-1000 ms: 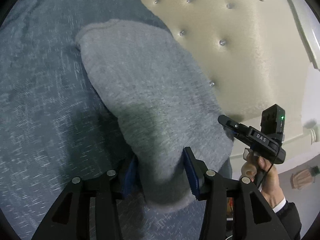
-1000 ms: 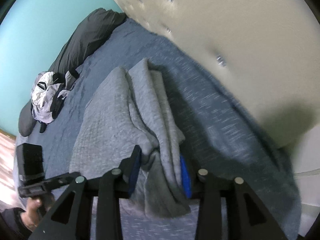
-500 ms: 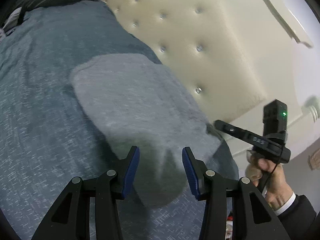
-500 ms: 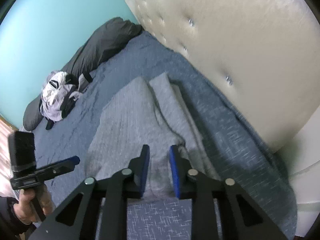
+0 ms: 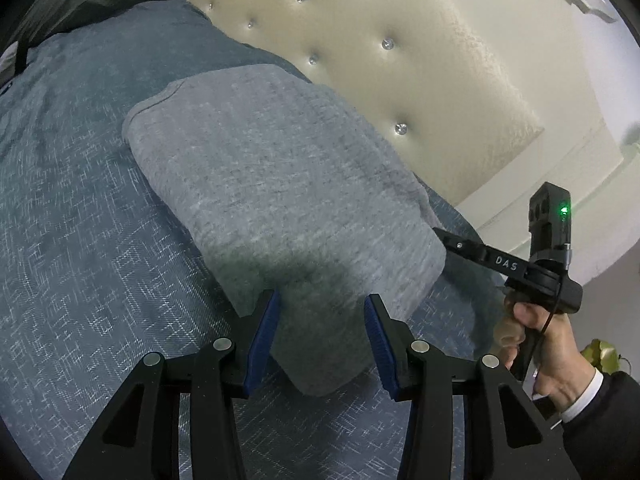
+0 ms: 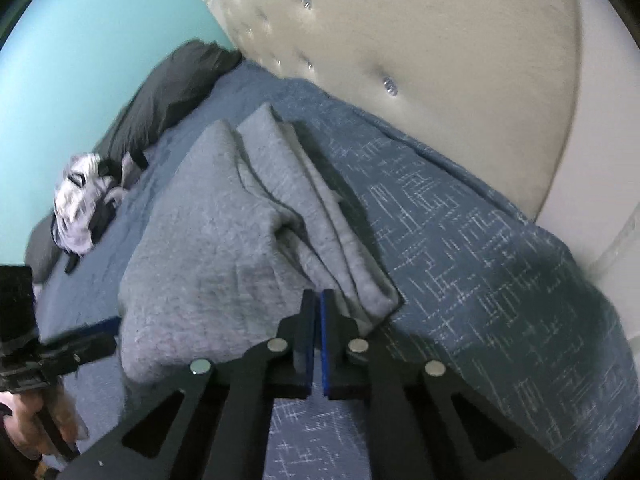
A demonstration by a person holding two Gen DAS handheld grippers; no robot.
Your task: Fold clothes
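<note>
A folded grey knit garment (image 5: 276,184) lies on a bed covered in a blue woven bedspread (image 5: 80,248), just beside a cream button-tufted headboard (image 5: 400,60). The left tool (image 5: 320,328) has its blue-padded fingers spread wide, straddling the near end of the garment without pinching it; whether the pads touch the cloth is hard to tell. Off to its right, a person's hand (image 5: 540,344) in a dark sleeve holds the right tool's handle. In the right wrist view, the right tool (image 6: 317,320) has its fingers drawn almost together, a thin gap between them, holding nothing, at the garment's near edge. Beyond it lie a dark pillow (image 6: 172,92) and a crumpled white and black heap of cloth (image 6: 84,200).
</note>
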